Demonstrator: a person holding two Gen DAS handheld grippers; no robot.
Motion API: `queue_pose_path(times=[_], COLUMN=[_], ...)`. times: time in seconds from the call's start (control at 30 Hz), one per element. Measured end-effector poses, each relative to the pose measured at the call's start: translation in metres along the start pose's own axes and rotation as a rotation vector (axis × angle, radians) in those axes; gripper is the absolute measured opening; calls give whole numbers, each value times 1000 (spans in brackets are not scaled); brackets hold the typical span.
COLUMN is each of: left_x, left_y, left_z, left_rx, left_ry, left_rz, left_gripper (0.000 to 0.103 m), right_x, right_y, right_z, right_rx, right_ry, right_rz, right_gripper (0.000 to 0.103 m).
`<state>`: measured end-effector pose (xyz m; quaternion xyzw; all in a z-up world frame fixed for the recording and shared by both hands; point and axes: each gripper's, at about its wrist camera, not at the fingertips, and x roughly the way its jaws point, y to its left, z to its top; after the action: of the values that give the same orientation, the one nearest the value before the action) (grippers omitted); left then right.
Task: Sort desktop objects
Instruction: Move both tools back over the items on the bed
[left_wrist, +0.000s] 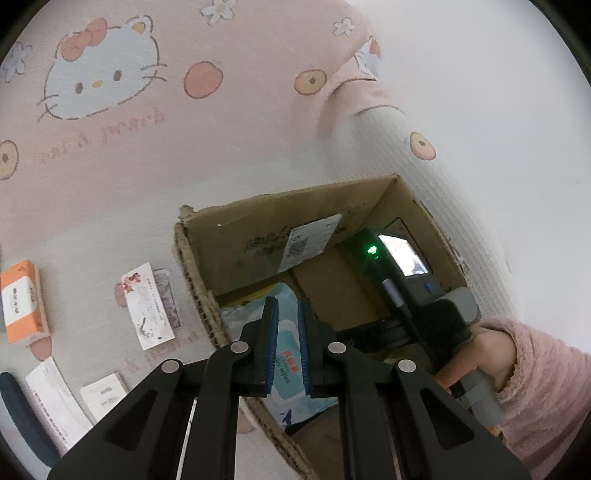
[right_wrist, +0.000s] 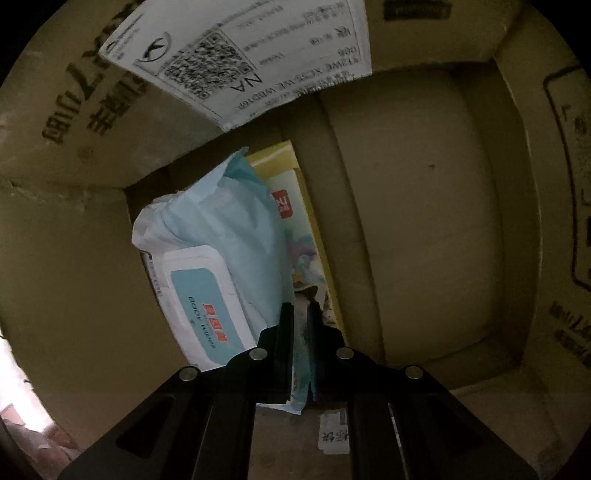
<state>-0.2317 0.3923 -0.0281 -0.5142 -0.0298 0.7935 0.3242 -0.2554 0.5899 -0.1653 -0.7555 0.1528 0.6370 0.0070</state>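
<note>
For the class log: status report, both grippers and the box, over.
Left gripper open, empty, above cardboard box. Right gripper inside, shut on wipes pack. Nothing in the way.

Right gripper (right_wrist: 301, 314) sits inside the cardboard box (right_wrist: 424, 221), jaws pinched on the edge of a thin packet (right_wrist: 301, 384). Baby wipes pack (right_wrist: 207, 273) lies on the box floor just left of the gripper, overlapping a yellow-edged flat box (right_wrist: 306, 221). White shipping label (right_wrist: 251, 51) on the box's far wall.

The box (left_wrist: 207, 243) was rough brown cardboard. The wipes pack (right_wrist: 207, 295) was smooth, shiny plastic. The tablecloth (left_wrist: 155, 129) looked like soft woven cloth.
</note>
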Motion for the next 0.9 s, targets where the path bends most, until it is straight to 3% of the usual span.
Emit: queue_pose_path(times=[0.13, 0.3, 0.33, 0.5, 0.6, 0.67, 0.77, 0.9], left_x=[-13, -22, -26, -49, -62, -70, -86, -110], left_y=[-2, -1, -2, -4, -6, -8, -8, 1], left_z=[-3, -8, -10, -25, -32, -38, -46, -57], left_rx=[16, 16, 15, -4, -8, 2, 22, 23], left_ry=[-38, -64, -67, -104, -116, -125, -147, -174], left_rz=[43, 129, 131, 76, 64, 80, 100, 105], left_gripper=[13, 27, 28, 53, 54, 54, 54, 54], right_x=[-23, -65, -71, -95, -103, -122, -144, -150], right_y=[-5, 4, 9, 38, 54, 66, 85, 106], right_z=[-13, -55, -64, -106, -133, -139, -151, -173], right_rx=[15, 14, 2, -71, -92, -106, -127, -146], right_ry=[-87, -218, -239, -327, -369, -401, -452, -508], right_rz=[-35, -44, -52, -102, -124, -128, -131, -124], right_gripper=[5, 6, 6, 11, 29, 46, 56, 62])
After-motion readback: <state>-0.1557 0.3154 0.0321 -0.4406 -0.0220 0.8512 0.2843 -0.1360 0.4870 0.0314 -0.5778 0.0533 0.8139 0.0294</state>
